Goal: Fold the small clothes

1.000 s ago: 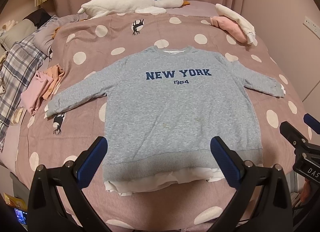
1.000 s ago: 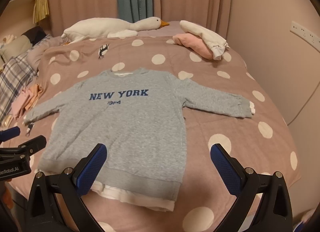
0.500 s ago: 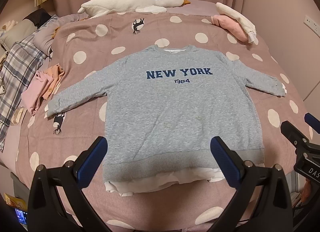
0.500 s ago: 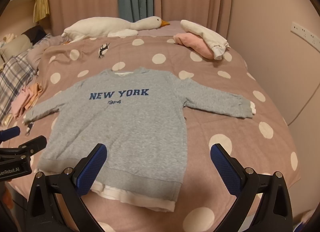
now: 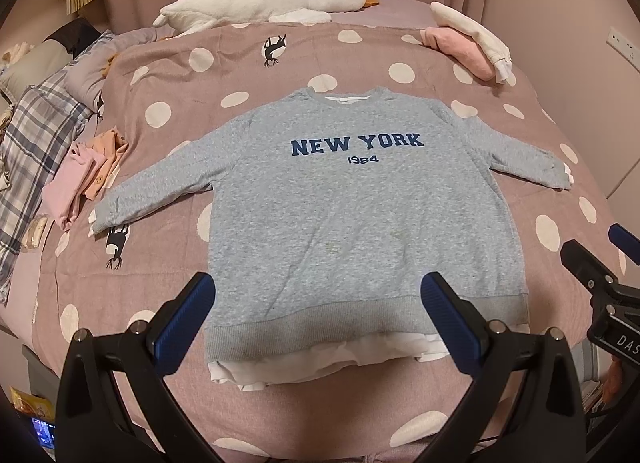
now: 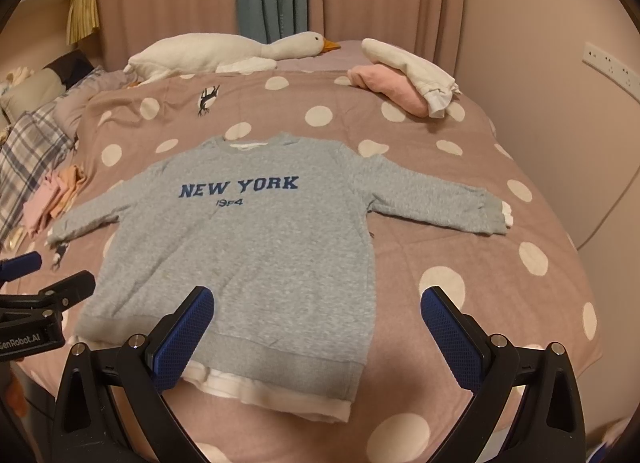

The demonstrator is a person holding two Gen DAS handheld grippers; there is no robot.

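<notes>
A grey marl sweatshirt [image 5: 352,215] of soft, flecked knit lies flat and face up in the middle of the bed [image 5: 168,263], with "NEW YORK 1984" in navy block letters across the chest, a ribbed hem, and a white under-layer peeking out below the hem and at both cuffs. Its sleeves spread out to either side, and the hem runs close to the near edge of the bed. The bedcover is dusty pink with large cream dots. The left hand-held gripper [image 5: 318,327] hovers above the hem with its blue textured pads spread wide and nothing between them; the right hand-held gripper [image 6: 318,337] hovers over the hem's right corner, likewise wide apart and empty. Bare cover lies all round the garment. Well apart from it are a small pile of pink and orange clothes [image 5: 84,179] at the left, a plaid blanket [image 5: 36,143] beyond that, a plush goose [image 5: 256,7] along the far edge, and rolled pink and white garments [image 5: 468,43] at the far right corner. Since the earlier frames the scene is almost unchanged, with both grippers barely shifted.
</notes>
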